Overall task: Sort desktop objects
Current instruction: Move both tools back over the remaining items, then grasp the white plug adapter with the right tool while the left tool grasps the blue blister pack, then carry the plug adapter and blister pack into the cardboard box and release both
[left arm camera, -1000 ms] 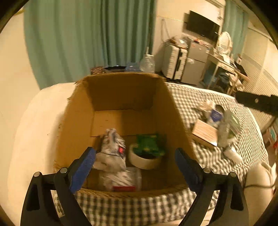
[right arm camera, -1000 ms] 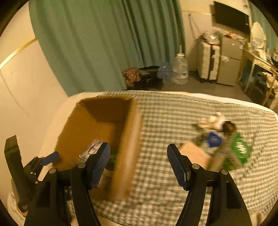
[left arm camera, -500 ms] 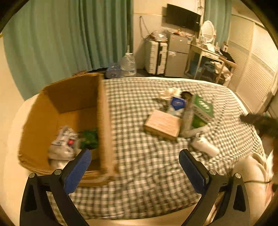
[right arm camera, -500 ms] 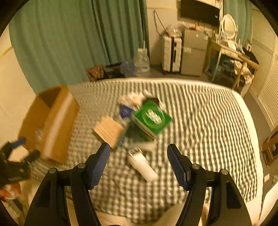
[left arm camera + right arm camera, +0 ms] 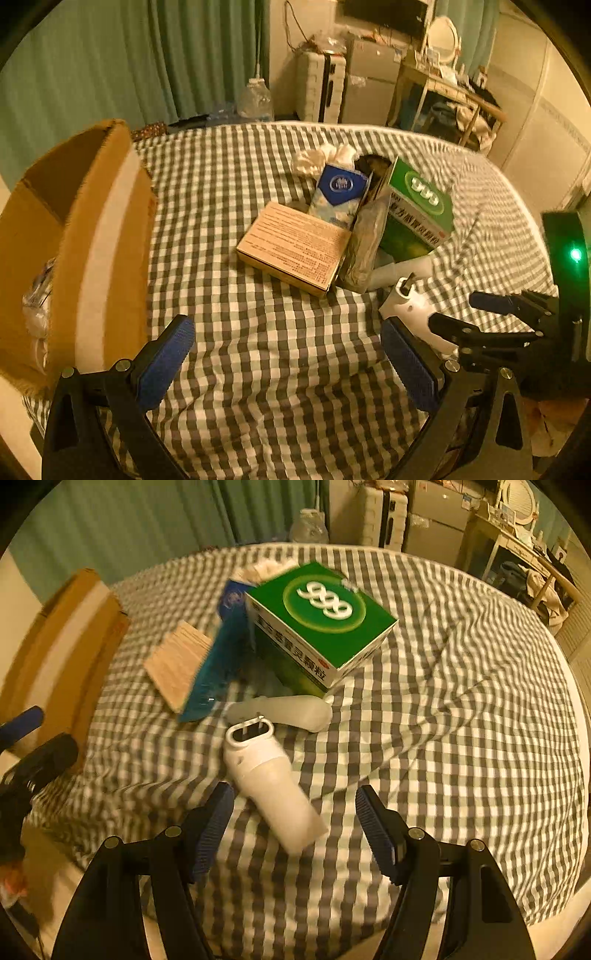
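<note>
Closest in the right wrist view: right gripper (image 5: 295, 834), blue pads wide apart, nothing pinched. Just ahead, a white plug-in device (image 5: 269, 781) with two metal prongs at its far end, lying tilted on the checked cloth (image 5: 461, 738), its near end between the two pads but not touching either one. Just past it, a flat white oval piece (image 5: 280, 710), lying sideways and almost touching the pronged end. Behind that, a green box with "999" in a white ring (image 5: 321, 624), tipped up on one edge. Leaning on its left side, a blue packet (image 5: 218, 664), blurred. Left of the packet, a flat tan box (image 5: 177, 662) resting on the cloth. Far left, a big cardboard box (image 5: 59, 653) at the cloth's edge.

Closest in the left wrist view: left gripper (image 5: 284, 365), pads spread wide too, holding nothing, only checked cloth (image 5: 258, 332) between them. Off to the right, the other gripper's black fingers reaching around the white plug-in device (image 5: 417, 314). Farther on, the flat tan box (image 5: 295, 245) with small print on top. Beside it, a crinkly grey packet (image 5: 364, 243) standing on edge, then the green box (image 5: 417, 206). Behind, a blue and white pack (image 5: 340, 194) and some white crumpled stuff (image 5: 325, 158). Left side, the open cardboard box (image 5: 96, 236) with something pale and plastic inside, hard to make out.
</note>
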{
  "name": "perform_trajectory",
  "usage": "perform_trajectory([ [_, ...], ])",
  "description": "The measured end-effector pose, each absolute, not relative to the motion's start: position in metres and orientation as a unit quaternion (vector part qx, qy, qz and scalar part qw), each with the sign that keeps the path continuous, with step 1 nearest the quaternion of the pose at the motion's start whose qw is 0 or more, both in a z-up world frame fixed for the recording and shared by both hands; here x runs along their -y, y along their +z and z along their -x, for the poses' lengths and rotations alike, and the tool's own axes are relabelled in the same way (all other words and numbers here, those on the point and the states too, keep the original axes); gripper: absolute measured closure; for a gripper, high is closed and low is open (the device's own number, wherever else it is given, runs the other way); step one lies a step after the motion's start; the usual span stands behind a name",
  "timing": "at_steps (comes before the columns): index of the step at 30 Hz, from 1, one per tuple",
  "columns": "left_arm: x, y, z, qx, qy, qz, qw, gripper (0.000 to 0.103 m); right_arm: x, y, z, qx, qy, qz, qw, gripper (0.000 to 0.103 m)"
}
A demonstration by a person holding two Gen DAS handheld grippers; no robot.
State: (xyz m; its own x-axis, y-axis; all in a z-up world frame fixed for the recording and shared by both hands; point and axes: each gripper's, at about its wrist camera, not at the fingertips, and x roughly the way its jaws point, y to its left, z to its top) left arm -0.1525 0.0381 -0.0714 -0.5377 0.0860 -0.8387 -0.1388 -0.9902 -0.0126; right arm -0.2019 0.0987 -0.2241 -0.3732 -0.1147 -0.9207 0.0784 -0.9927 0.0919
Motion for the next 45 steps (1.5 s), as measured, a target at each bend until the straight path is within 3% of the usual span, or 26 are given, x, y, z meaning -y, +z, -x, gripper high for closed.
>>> perform_trajectory([
  [9, -0.049, -0.095, 0.181, -0.015, 0.869, 0.488, 0.076, 0.000, -0.086, -0.264, 0.222, 0.033, -0.798, -0.593, 0.098, 0.033],
  [11, -0.056, -0.096, 0.186, -0.014, 0.870, 0.487, 0.080, 0.000, -0.084, -0.264, 0.220, 0.020, -0.799, -0.594, 0.091, 0.044],
  [12, -0.061, -0.097, 0.189, -0.016, 0.870, 0.485, 0.085, 0.000, -0.086, -0.262, 0.218, 0.014, -0.801, -0.593, 0.079, 0.061],
  [13, -0.064, -0.097, 0.191, -0.019, 0.871, 0.483, 0.087, 0.000, -0.090, -0.260, 0.217, 0.026, -0.802, -0.592, 0.079, 0.064],
  [16, -0.074, -0.097, 0.198, -0.019, 0.874, 0.475, 0.096, 0.000, -0.109, -0.249, 0.204, 0.084, -0.796, -0.594, 0.086, 0.065],
  [19, -0.086, -0.099, 0.207, -0.020, 0.875, 0.471, 0.106, 0.000, -0.121, -0.224, 0.183, 0.084, -0.815, -0.568, 0.078, 0.065],
  [20, -0.091, -0.101, 0.211, -0.025, 0.875, 0.471, 0.109, 0.002, -0.125, -0.218, 0.178, 0.089, -0.819, -0.561, 0.080, 0.065],
  [21, -0.098, -0.105, 0.216, -0.030, 0.873, 0.473, 0.113, 0.011, -0.132, -0.210, 0.171, 0.100, -0.825, -0.551, 0.081, 0.065],
  [23, -0.106, -0.112, 0.226, -0.036, 0.867, 0.482, 0.120, 0.048, -0.143, -0.202, 0.162, 0.107, -0.829, -0.544, 0.079, 0.065],
  [24, -0.109, -0.117, 0.230, -0.038, 0.861, 0.491, 0.127, 0.089, -0.150, -0.199, 0.158, 0.110, -0.831, -0.541, 0.073, 0.065],
  [30, -0.107, -0.111, 0.232, -0.030, 0.858, 0.496, 0.125, 0.094, -0.177, -0.194, 0.146, 0.132, -0.831, -0.537, 0.053, 0.065],
  [40, -0.088, -0.079, 0.190, -0.029, 0.877, 0.465, 0.116, 0.095, -0.167, -0.158, 0.118, 0.128, -0.852, -0.505, 0.049, 0.065],
  [45, -0.054, -0.056, 0.167, 0.017, 0.882, 0.456, 0.117, 0.095, -0.154, -0.142, 0.095, 0.118, -0.861, -0.492, 0.053, 0.065],
])
